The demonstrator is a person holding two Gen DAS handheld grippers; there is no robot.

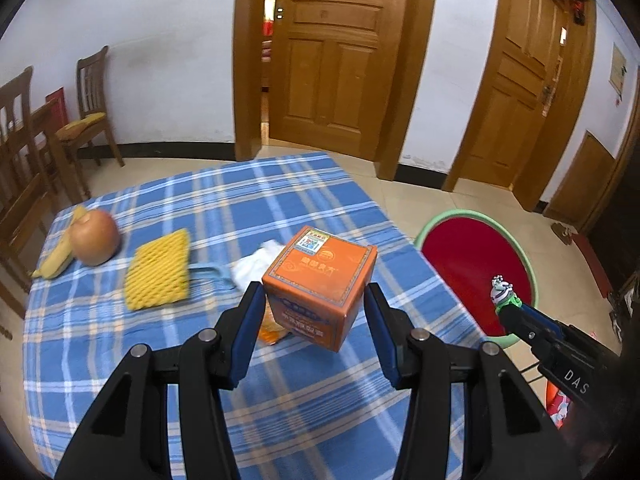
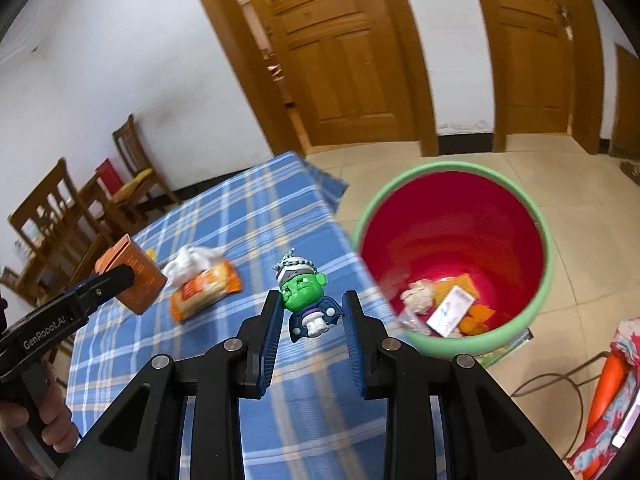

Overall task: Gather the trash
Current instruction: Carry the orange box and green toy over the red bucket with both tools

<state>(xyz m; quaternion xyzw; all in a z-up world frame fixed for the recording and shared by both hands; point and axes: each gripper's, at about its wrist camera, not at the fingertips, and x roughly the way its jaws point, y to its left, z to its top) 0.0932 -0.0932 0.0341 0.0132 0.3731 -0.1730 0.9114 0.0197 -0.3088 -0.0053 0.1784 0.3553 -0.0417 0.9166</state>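
My left gripper (image 1: 316,294) is shut on an orange box (image 1: 320,280) and holds it above the blue plaid table (image 1: 248,200); the box (image 2: 134,276) also shows in the right wrist view. My right gripper (image 2: 311,304) is shut on a small green-faced toy figure (image 2: 306,300), held over the table's right edge; the toy (image 1: 503,291) also shows in the left wrist view. A red bin with a green rim (image 2: 452,240) stands on the floor beside the table, with several scraps at its bottom. A white tissue (image 2: 192,258) and an orange wrapper (image 2: 206,290) lie on the table.
An apple (image 1: 95,236), a banana (image 1: 60,256) and a yellow foam net (image 1: 159,276) lie on the table's left side. Wooden chairs (image 1: 24,160) stand to the left. Wooden doors (image 1: 332,52) are behind. A wire stand with colourful cloth (image 2: 600,392) is at the right.
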